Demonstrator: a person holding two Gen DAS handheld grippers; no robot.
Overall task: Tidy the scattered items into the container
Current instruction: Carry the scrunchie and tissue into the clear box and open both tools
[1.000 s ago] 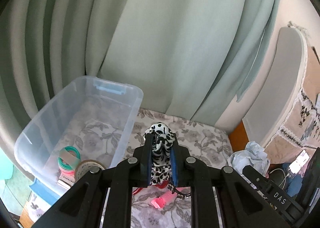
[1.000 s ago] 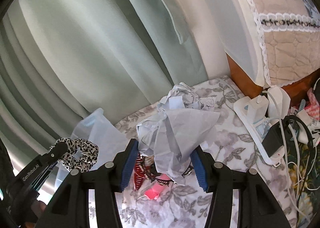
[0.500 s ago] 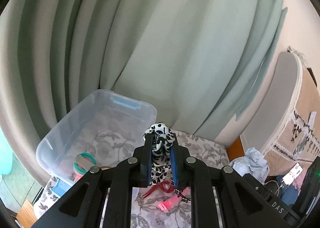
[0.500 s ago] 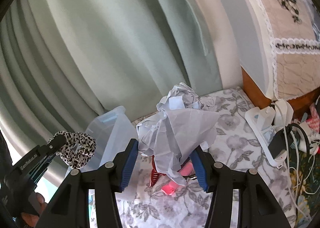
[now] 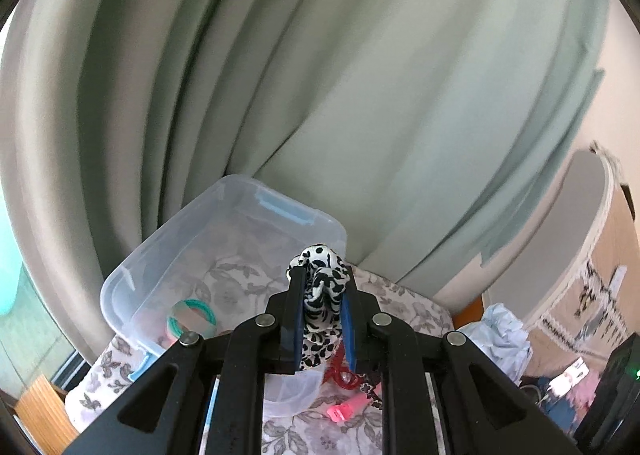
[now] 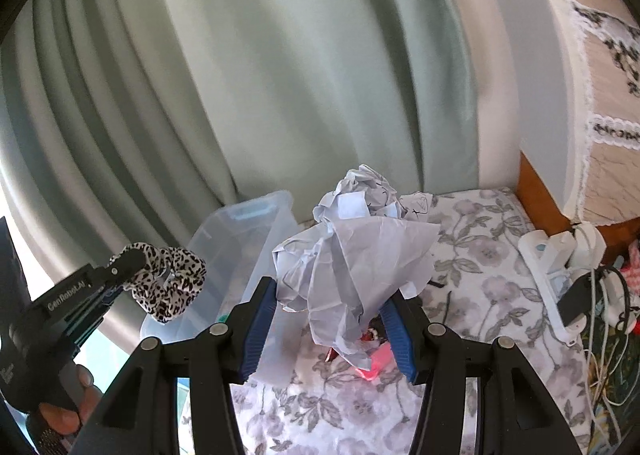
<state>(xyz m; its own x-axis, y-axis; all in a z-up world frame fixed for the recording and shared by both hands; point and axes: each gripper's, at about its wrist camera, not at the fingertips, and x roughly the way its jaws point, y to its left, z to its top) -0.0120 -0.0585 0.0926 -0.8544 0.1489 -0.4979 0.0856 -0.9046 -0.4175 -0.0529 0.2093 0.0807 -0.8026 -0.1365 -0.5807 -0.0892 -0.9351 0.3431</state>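
The left gripper (image 5: pixel 322 319) has its jaws almost closed on a black-and-white spotted scrunchie (image 5: pixel 322 287), which is squeezed between the blue pads and bulges out above them. The right gripper (image 6: pixel 330 325) has its jaws about half open, and they press from both sides on a crumpled sheet of pale blue paper (image 6: pixel 352 267). Both things are carried in the air over a surface with a flowered cloth (image 6: pixel 480 255); I cannot tell if it is a counter or a bed. The clear plastic container (image 5: pixel 120 287) stands at the far left, against the green curtain (image 5: pixel 320 95), and already has a green ring of tape (image 5: pixel 192 319) inside. In the right wrist view the scrunchie hangs just near the container's rim, maybe not yet over the opening. Below the grippers a pink clip (image 5: pixel 346 411) and a red item (image 5: pixel 344 373) lie on the cloth, not yet tidied. A second paper ball (image 6: pixel 368 191) sits farther back. The scrunchie is soft, light and elastic — a grip on the bunched middle, as here, should hold it well, and it will drop without bouncing much. The paper is very light and springy; it crushes easily, so the wide grip across its bulk looks right, but loose flaps could slip — it may stick to one pad when released. I judge that the next move is to bring both over the container before opening.
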